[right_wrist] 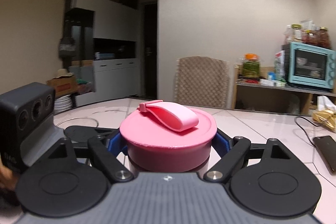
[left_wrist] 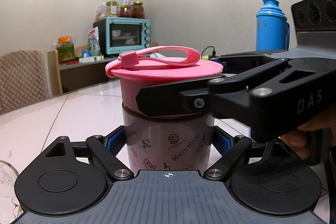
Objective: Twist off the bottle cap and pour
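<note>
The left gripper (left_wrist: pixel 168 143) is clamped on the Hello Kitty bottle (left_wrist: pixel 168 140), which stands upright on the white tiled table (left_wrist: pixel 63 114), long axis vertical. Higher up, the right gripper (right_wrist: pixel 169 143) is clamped on its pink cap (right_wrist: pixel 168 133), strap loop (right_wrist: pixel 172 117) lying flat on top.

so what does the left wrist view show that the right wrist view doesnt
Only the left wrist view: the bottle body with its cartoon print, clamped by the left gripper, a blue thermos by the wall, and the right gripper seen from outside, closed on the cap.

Only the right wrist view: a phone on the table, tall cabinets, a dark doorway.

Both: the pink cap with its strap, the teal toaster oven, the quilted chair back.
</note>
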Tool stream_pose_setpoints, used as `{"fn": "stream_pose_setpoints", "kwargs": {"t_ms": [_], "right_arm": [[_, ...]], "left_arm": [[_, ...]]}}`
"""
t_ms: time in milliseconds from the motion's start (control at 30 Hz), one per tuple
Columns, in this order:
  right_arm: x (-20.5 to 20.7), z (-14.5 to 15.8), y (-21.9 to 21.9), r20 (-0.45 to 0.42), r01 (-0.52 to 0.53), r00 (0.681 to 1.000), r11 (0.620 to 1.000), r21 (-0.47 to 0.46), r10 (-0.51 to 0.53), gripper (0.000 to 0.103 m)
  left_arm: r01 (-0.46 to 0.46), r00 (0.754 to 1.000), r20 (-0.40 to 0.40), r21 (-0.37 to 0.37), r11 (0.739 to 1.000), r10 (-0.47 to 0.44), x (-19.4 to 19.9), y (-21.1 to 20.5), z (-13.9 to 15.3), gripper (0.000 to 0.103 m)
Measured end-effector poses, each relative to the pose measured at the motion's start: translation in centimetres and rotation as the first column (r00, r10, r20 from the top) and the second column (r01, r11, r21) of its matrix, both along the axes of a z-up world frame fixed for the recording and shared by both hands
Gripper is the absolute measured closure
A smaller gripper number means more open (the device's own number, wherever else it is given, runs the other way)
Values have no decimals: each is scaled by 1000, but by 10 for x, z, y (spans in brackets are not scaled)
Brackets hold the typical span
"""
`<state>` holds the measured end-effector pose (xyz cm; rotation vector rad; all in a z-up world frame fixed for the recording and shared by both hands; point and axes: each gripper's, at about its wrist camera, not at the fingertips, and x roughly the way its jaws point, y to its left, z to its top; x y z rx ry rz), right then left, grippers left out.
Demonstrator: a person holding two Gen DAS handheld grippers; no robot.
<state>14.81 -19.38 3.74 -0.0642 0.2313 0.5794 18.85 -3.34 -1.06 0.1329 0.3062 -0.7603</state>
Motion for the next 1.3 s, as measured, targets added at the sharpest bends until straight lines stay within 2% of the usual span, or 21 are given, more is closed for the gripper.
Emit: {"fn": "stream_pose_setpoints", "kwargs": {"t_ms": [333,600,700,733,767,1033,1300], "right_arm": [[18,2,-26,-1,-216,976,976,10,216,18],[17,6,-29,-7,-239,971,971,8,240,18],[14,7,-29,-11,-219,976,976,17,219,14],[12,7,-30,-14,-202,979,979,22,202,3],[10,7,-31,-14,-182,983,983,29,183,1],[-19,10,-27,-15,-27,1000,999,44,27,1],[-33,6,-8,-11,127,992,992,23,-127,1]], "left_arm": [[0,1000,1,1,1000,0,0,0,0,13],[0,1000,0,0,1000,0,1,1,0,13],[0,1000,0,0,1000,0,2,2,0,13],[0,1000,0,0,1000,0,2,2,0,13],[0,1000,0,0,1000,0,2,2,0,13],[0,1000,0,0,1000,0,2,2,0,13],[0,1000,0,0,1000,0,3,2,0,13]]}}
